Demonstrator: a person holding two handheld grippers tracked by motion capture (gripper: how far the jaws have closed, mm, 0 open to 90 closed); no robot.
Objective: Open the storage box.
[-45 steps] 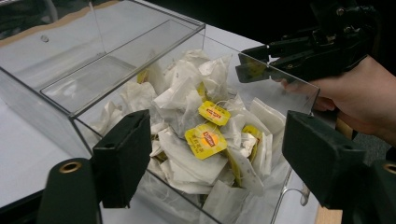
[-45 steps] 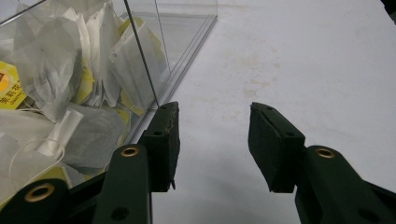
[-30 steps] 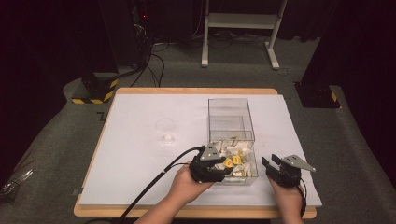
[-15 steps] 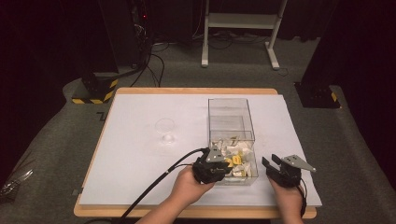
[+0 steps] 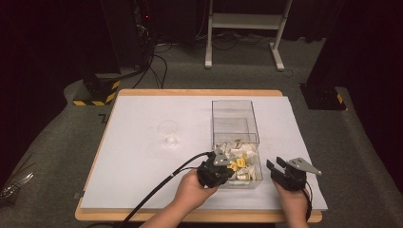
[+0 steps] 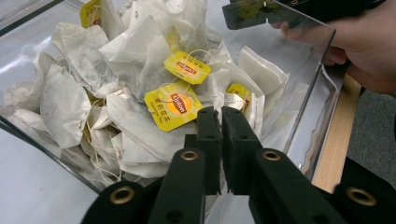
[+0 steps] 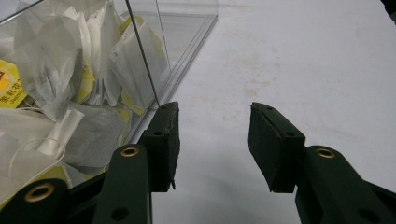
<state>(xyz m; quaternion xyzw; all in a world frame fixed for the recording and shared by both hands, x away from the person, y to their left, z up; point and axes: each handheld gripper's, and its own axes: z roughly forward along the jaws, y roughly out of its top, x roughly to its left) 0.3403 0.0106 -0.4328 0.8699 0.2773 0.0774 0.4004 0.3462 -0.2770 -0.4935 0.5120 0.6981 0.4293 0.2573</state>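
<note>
Our left gripper (image 6: 221,116), its jaws just closed and pressed together, pinches nothing we can make out among the tea bags (image 6: 140,84) in the clear box (image 5: 236,124), at five o'clock on the table (image 5: 142,156). They're light, soft, tearable; we'd pinch a yellow tag (image 6: 173,105). Our right gripper (image 7: 212,140) stays spread.

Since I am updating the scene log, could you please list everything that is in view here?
table: one, white top with a wooden edge, centre.
clear box: one, transparent, right of the table's middle.
tea bags: many, white with yellow tags, piled in the box's near end.
glass: one, clear, on the table left of the box.
stand: one, white, on the floor behind the table.
striped base: one, black and yellow, floor at back left.
left gripper: black, over the tea bags, jaws just closed together, nothing seen between them.
right gripper: black, open, beside the box.
</note>
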